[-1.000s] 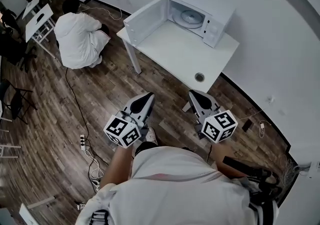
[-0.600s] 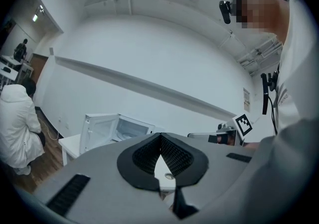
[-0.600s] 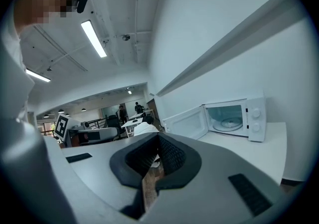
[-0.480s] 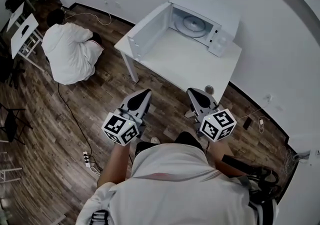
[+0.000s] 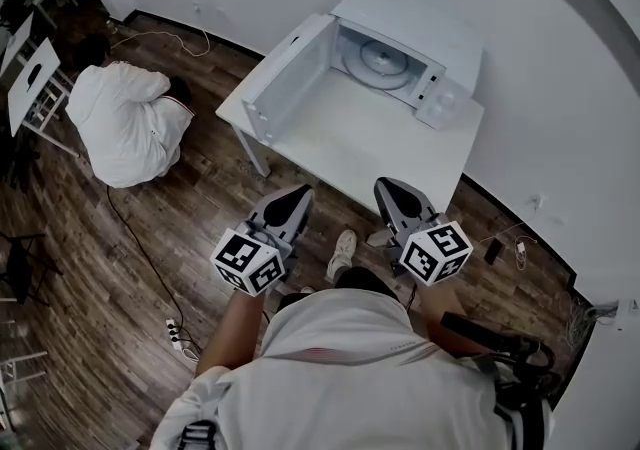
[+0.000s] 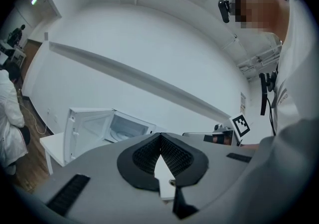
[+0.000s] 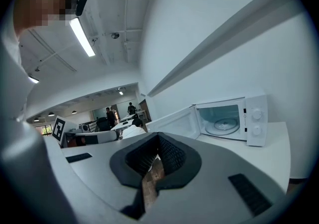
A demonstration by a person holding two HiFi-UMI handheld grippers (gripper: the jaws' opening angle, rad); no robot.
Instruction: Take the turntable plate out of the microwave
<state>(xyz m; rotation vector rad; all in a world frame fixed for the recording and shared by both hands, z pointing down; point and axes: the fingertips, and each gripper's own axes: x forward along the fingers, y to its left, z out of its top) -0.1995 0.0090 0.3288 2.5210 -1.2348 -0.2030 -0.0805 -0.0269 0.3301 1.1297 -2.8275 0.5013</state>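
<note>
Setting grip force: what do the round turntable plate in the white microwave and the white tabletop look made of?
Round turntable plate: probably glass, pale and translucent, with concentric rings; too small to confirm. White tabletop: smooth matte laminate or painted board, uniform colour, no grain.

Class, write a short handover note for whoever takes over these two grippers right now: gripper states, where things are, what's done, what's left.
Left gripper: shut, empty, near the front edge of the table.
Right gripper: shut, empty, alongside it.
Turntable plate: lying inside the microwave at the table's far end; door swung wide open.
Done: door open.
Left: reach in, grip the plate, bring it out.
</note>
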